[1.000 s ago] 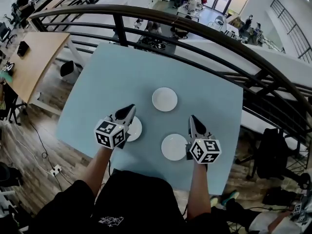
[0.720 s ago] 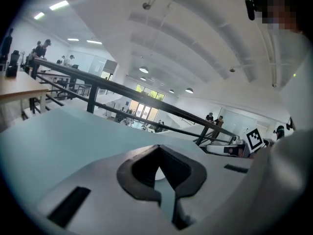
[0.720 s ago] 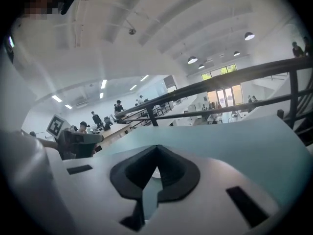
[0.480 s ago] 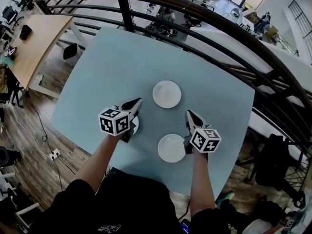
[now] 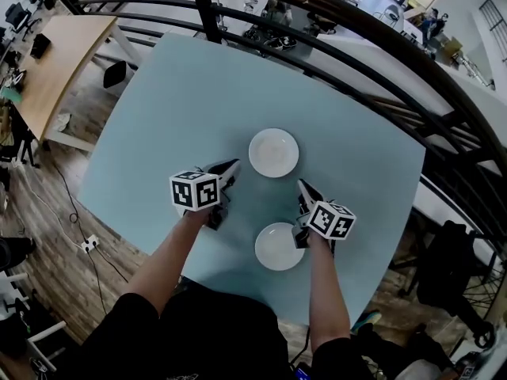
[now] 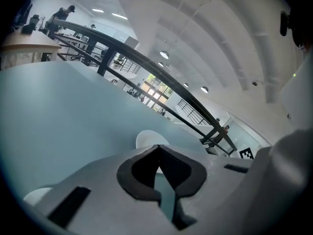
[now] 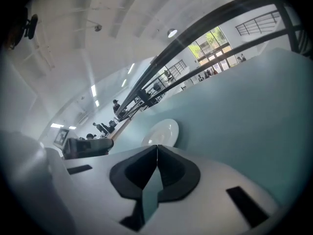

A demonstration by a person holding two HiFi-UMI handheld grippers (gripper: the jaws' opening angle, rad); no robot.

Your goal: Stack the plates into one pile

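Note:
Two white plates show on the pale blue table (image 5: 166,109) in the head view: a far plate (image 5: 273,153) and a near plate (image 5: 277,248). My left gripper (image 5: 234,165) is shut and empty, its tip just left of the far plate; its body hides the spot where a third plate lay. A white sliver (image 6: 36,196), perhaps that plate, shows at the lower left of the left gripper view. My right gripper (image 5: 301,184) is shut and empty, between the two plates on their right. Each gripper view shows shut jaws and the far plate (image 6: 149,138) (image 7: 161,132) beyond them.
A dark curved railing (image 5: 372,38) runs round the table's far and right sides, with a drop to a lower floor behind it. A wooden desk (image 5: 47,62) stands at the left. The person's legs press against the table's near edge.
Both grippers have come down toward the table and rolled. The left one now covers the left plate, which still showed earlier. The plates have not moved.

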